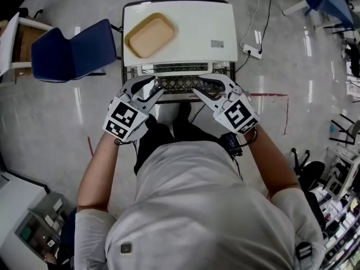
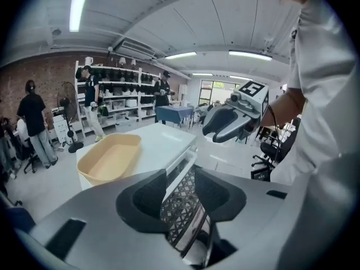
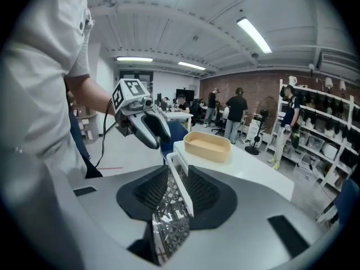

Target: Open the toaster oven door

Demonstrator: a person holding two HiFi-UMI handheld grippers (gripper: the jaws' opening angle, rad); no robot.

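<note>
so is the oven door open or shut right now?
Open. In the head view the door is tipped out from the oven toward the person, patterned glass facing up. Whether fully down: cannot tell.

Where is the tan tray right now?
Head view: the tan tray lies atop the white toaster oven, on its left half, right of the blue chair.
</note>
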